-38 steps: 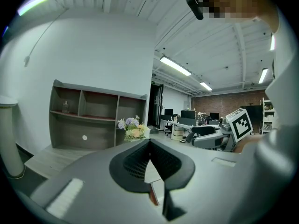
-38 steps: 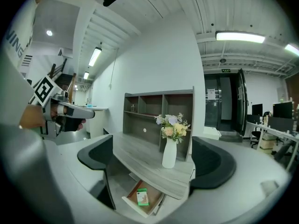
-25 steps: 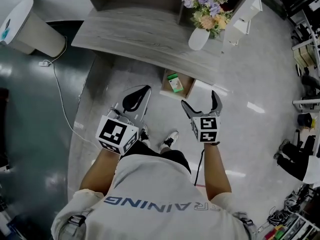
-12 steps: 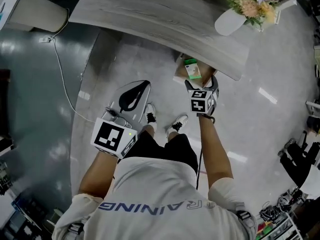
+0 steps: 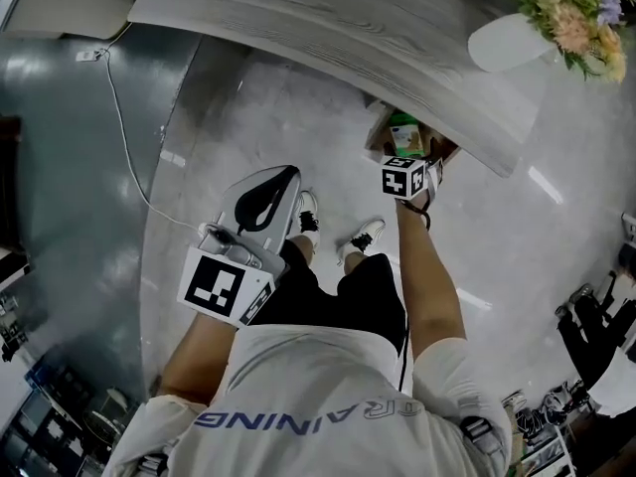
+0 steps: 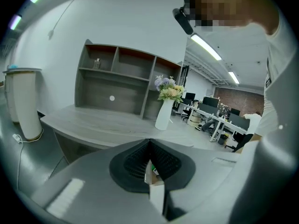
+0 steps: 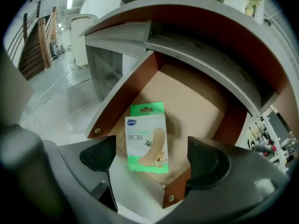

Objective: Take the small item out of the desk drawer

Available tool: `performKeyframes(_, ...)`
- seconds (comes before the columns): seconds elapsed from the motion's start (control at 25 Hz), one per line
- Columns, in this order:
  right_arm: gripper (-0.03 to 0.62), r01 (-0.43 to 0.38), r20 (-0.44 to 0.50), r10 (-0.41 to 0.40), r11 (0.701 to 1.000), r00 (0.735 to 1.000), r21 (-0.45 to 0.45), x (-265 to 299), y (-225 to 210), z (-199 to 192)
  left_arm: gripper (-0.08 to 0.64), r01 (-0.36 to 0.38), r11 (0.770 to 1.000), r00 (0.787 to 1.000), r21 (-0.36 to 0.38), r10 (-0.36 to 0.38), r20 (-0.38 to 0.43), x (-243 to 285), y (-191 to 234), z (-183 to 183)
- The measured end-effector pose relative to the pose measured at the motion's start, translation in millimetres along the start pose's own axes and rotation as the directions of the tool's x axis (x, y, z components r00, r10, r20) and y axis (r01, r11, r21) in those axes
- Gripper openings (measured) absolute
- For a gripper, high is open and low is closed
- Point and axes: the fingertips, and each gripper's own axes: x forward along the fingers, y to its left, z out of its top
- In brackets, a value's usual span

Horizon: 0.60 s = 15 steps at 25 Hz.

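A small green and white box (image 7: 146,138) lies flat on the floor of the open brown drawer (image 7: 196,97) under the desk. My right gripper (image 7: 152,158) hangs just above the drawer's front, one jaw on each side of the box. Its jaws are closing, and the pads stand apart from the box. In the head view the right gripper (image 5: 412,162) reaches out to the drawer (image 5: 383,127), where the box (image 5: 403,135) shows green. My left gripper (image 5: 266,195) is held back near my left knee, shut and empty; its own view shows the left gripper (image 6: 149,160) aimed at the desk.
The curved grey desk (image 5: 328,18) overhangs the drawer. A white vase of flowers (image 5: 517,38) stands on its right end. A white bin (image 5: 60,3) sits at far left, with a cable (image 5: 119,137) trailing over the floor. My shoes (image 5: 368,235) are just behind the drawer.
My right gripper has moved forward from in front of me to the open drawer and now straddles the box. The left gripper has kept its place by my side.
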Motion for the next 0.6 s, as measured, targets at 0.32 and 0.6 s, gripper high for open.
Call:
performKeyframes(0.32, 0.459, 0.02, -0.009, -0.02, 1.0, 1.0, -0.005, 12.3, 6.3, -3.0, -0.002, 0.011, 1.0, 1.0, -0.016, -0.011, -0.027, 14.3, 3.1, -15.9)
performKeyframes(0.6, 0.323, 0.037, -0.035, -0.037, 0.999, 0.999, -0.015, 15.3, 2.3, -8.7, -0.002, 0.01, 1.0, 0.999, -0.013, -0.01, -0.034, 13.4, 4.7, -17.9)
